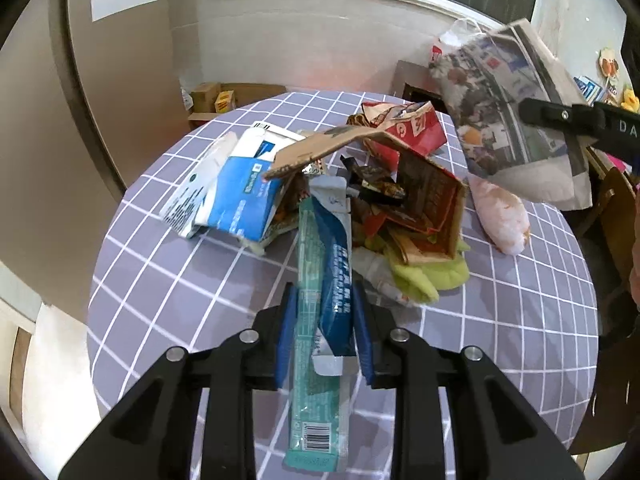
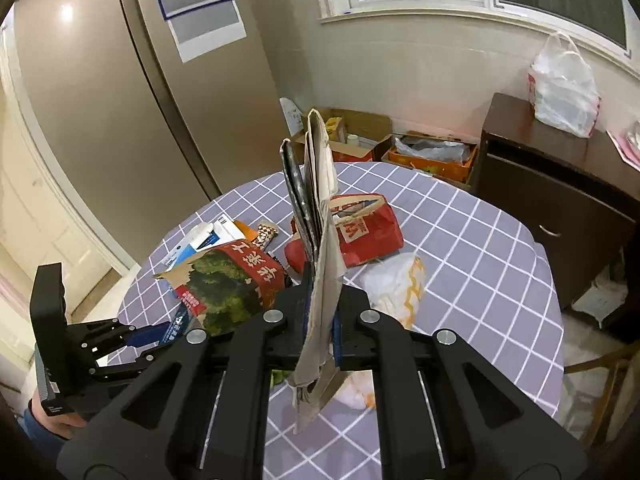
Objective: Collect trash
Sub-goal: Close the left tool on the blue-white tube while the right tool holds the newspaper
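Note:
My left gripper (image 1: 324, 312) is shut on a long teal and blue wrapper (image 1: 328, 248), which sticks out past both ends of the blue pads. In the right wrist view the left gripper (image 2: 160, 340) sits low at the left beside the trash pile. My right gripper (image 2: 322, 300) is shut on a folded newspaper (image 2: 320, 184) that stands upright above the table. From the left wrist view the right gripper (image 1: 560, 116) holds that newspaper (image 1: 504, 112) high at the right. The pile holds a torn printed cardboard box (image 1: 432, 200), a red paper bag (image 1: 416, 132) and a blue and white carton (image 1: 240, 192).
The round table (image 1: 180, 280) has a purple checked cloth. A white plastic bag (image 1: 500, 216) and a green rag (image 1: 424, 280) lie by the pile. A dark cabinet (image 2: 552, 200) with a plastic bag (image 2: 564, 84) stands at the right; cardboard boxes (image 2: 432, 156) sit on the floor behind.

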`<control>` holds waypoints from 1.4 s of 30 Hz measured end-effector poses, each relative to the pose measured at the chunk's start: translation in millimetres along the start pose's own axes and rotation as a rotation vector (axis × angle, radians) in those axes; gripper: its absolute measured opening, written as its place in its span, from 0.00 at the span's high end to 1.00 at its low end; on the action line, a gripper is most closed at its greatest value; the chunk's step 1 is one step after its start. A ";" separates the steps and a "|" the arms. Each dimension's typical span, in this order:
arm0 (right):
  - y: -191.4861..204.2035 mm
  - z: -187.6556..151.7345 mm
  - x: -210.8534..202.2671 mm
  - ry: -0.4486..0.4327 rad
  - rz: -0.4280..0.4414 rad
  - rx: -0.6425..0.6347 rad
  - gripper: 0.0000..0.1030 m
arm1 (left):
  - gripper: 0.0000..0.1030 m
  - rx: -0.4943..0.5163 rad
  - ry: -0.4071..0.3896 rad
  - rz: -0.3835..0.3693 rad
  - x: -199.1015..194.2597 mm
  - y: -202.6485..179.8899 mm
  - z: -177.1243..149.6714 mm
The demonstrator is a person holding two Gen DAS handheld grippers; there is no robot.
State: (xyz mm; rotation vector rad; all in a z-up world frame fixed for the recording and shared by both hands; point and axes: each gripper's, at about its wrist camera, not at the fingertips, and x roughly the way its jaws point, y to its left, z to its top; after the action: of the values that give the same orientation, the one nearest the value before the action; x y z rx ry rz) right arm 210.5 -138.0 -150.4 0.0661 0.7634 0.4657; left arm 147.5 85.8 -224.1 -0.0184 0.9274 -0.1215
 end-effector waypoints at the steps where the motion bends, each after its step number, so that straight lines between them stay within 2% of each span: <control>1: -1.8 -2.7 -4.2 -0.004 0.002 0.009 0.93 | 0.75 -0.003 -0.002 0.002 -2.8 0.1 -2.2; 6: -15.0 -12.8 -21.5 -0.017 0.013 0.053 0.93 | 0.74 -0.006 0.003 -0.016 -13.6 -3.0 -15.3; 8: -18.9 -17.7 -24.9 -0.013 0.011 0.061 0.93 | 0.73 0.001 0.023 0.004 -6.7 -4.2 -18.9; 10: -20.4 -21.8 -26.1 -0.003 0.009 0.065 0.93 | 0.60 0.005 0.038 0.023 1.9 -4.7 -19.0; 11: -21.2 -25.2 -26.4 0.006 0.010 0.067 0.93 | 0.49 0.009 0.038 0.037 5.7 -5.5 -19.1; 18: -24.1 -36.1 -33.0 0.016 0.008 0.082 0.93 | 0.49 0.040 0.022 0.054 15.8 -10.0 -16.6; 19: -24.5 -36.8 -33.6 0.015 0.007 0.083 0.93 | 0.50 0.042 0.020 0.052 15.7 -10.7 -16.3; 21: -27.4 -38.0 -34.2 0.014 0.005 0.087 0.93 | 0.60 0.063 0.012 0.046 14.6 -17.4 -15.3; 24: -29.0 -38.7 -35.3 0.013 0.003 0.091 0.92 | 0.60 0.093 -0.003 0.047 8.2 -26.2 -14.3; 27: -30.0 -39.2 -36.9 0.010 0.001 0.093 0.93 | 0.63 0.103 0.027 0.041 19.0 -31.3 -13.6; 29: -30.3 -40.0 -37.4 0.009 -0.002 0.092 0.93 | 0.86 0.106 0.045 0.025 29.5 -33.5 -14.2; 31: -31.9 -41.1 -38.7 0.009 -0.002 0.095 0.93 | 0.89 0.109 0.046 0.024 30.3 -36.5 -12.4; 32: -32.9 -41.5 -40.2 0.006 -0.002 0.097 0.93 | 0.93 0.100 0.047 0.007 29.9 -36.2 -11.9; 34: -34.4 -41.7 -43.1 -0.002 0.000 0.103 0.93 | 0.94 0.080 0.039 -0.025 27.9 -35.6 -10.4; 42: -50.3 -39.5 -69.5 -0.069 0.016 0.141 0.93 | 0.94 0.068 -0.058 -0.042 -23.1 -44.2 -6.6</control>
State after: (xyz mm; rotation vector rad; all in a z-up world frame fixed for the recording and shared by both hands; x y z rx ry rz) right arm 159.3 -217.2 -145.0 0.2185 0.7273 0.4222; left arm 124.2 44.8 -206.6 0.0214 0.8648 -0.1904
